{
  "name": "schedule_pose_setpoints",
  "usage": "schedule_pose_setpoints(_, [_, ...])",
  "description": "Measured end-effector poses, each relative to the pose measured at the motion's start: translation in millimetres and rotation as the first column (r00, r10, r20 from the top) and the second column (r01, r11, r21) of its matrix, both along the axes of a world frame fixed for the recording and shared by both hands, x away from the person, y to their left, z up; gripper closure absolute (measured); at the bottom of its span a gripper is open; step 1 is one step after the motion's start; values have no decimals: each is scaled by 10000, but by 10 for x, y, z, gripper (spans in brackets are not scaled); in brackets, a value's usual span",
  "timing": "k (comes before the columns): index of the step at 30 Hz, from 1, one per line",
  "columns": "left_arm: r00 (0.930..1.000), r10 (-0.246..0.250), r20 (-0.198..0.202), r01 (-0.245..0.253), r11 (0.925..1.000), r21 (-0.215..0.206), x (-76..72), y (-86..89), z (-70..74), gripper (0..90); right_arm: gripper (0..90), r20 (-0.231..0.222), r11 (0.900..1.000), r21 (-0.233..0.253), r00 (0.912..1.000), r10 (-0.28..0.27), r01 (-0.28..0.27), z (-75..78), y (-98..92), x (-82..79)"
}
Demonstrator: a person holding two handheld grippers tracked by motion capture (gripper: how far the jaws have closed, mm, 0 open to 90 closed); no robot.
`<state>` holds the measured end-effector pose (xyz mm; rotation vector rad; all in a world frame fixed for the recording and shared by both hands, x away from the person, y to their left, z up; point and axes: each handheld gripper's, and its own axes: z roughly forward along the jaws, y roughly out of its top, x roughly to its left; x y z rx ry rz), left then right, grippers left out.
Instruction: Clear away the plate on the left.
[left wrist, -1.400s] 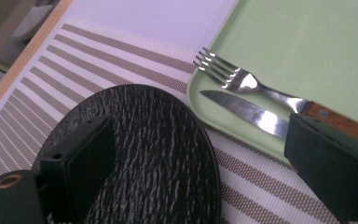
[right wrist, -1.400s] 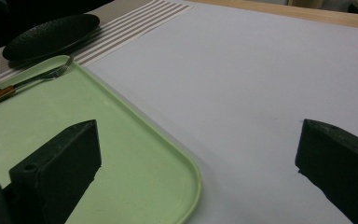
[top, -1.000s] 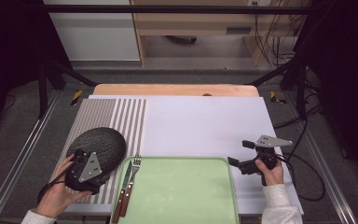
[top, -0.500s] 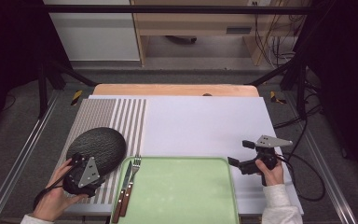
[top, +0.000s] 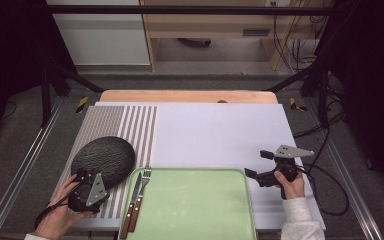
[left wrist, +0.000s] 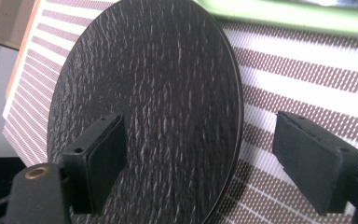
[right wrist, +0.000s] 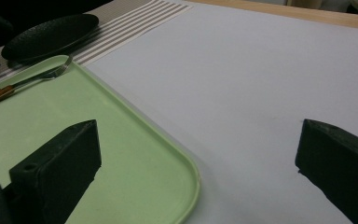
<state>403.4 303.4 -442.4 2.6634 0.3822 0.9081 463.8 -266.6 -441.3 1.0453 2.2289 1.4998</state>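
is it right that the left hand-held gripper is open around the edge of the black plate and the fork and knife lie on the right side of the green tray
Not quite. The fork and knife lie on the left side of the green tray, as the high view shows. The left hand-held gripper is indeed open around the edge of the black plate.

White tabletop (top: 220, 135) on a wooden board (top: 187, 96), striped mat (top: 130, 122) over its left part. Grey floor (top: 195, 80) all round. Black frame bar (top: 195, 9) across the top, slanted black struts (top: 292, 80) at both sides, metal rails (top: 22, 165) along the table's flanks. Behind: white cabinet (top: 100, 32) on the left, light wooden bench (top: 215, 25) beside it, cables (top: 285, 30) hanging at its right end. Far left and right edges dark; table evenly lit.
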Motion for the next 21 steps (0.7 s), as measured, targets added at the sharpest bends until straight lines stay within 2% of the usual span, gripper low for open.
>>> schedule_pose_setpoints(7, [9991, -3, 429, -26, 9977, 682, -2, 16, -74, 222, 6, 3, 10000, 13, 10000, 1, -1, -2, -1, -1])
schedule_pose_setpoints(9, [9987, -28, 502, -10, 9971, 765, -7, 14, -97, 239, 6, 24, 10000, 7, 10000, 2, -2, 0, -4, -1])
schedule_pose_setpoints(13, [9969, -11, 783, -83, 9928, 1192, -15, 3, -115, 280, 6, 23, 10000, 26, 10000, -19, 19, 2, -6, -2])
schedule_pose_setpoints(21, [9940, -119, 1089, -40, 9894, 1450, -32, -23, -190, 360, 6, 20, 10000, 9, 10000, -17, 17, 1, -6, -1])
